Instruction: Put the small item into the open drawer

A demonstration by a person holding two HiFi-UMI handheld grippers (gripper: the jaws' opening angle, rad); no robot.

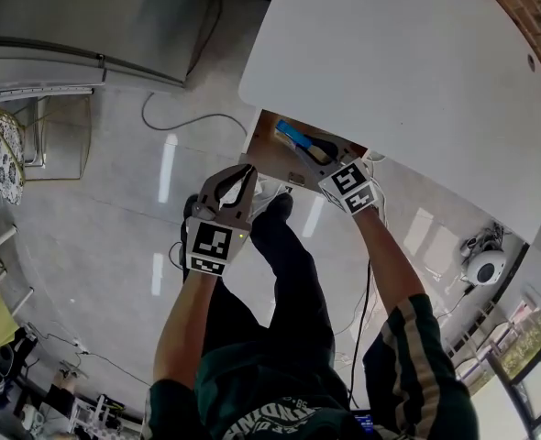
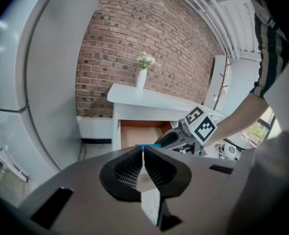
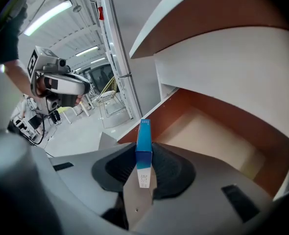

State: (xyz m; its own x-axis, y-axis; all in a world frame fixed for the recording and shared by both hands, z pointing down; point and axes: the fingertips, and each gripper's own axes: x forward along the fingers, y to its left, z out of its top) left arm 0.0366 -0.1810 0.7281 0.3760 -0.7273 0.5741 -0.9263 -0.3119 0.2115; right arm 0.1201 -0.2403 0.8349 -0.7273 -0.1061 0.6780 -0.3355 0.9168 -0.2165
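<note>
- Small blue box (image 3: 143,143), long and thin, stands on end between the jaws of the right gripper (image 3: 144,155). The jaws are clamped on its white lower half and its blue end sticks out past their tips.
- From the head view, the right gripper (image 1: 321,157) reaches in from 5 o'clock. It holds the small blue box (image 1: 292,137) within the outline of the open drawer (image 1: 269,160). No view shows whether the box touches the drawer's bottom.
- The left gripper (image 1: 244,174) hangs over the pale floor (image 1: 115,209) at 8 o'clock of the drawer, just short of its front and well clear of the box. Its own view shows the jaws of the left gripper (image 2: 142,153) closed together with nothing between them.
- The open drawer (image 3: 210,131) is a brown wooden tray with a bare, light bottom, pulled out from under the white worktop (image 1: 408,71). In the right gripper view it opens at 2 o'clock of the box.
- In the left gripper view, the drawer (image 2: 137,133) gapes at 12 o'clock beyond the jaws, with the right gripper at 2 o'clock.
- Farther back, a white vase (image 2: 141,77) of pale flowers stands on the worktop against a brick wall (image 2: 134,33).
</note>
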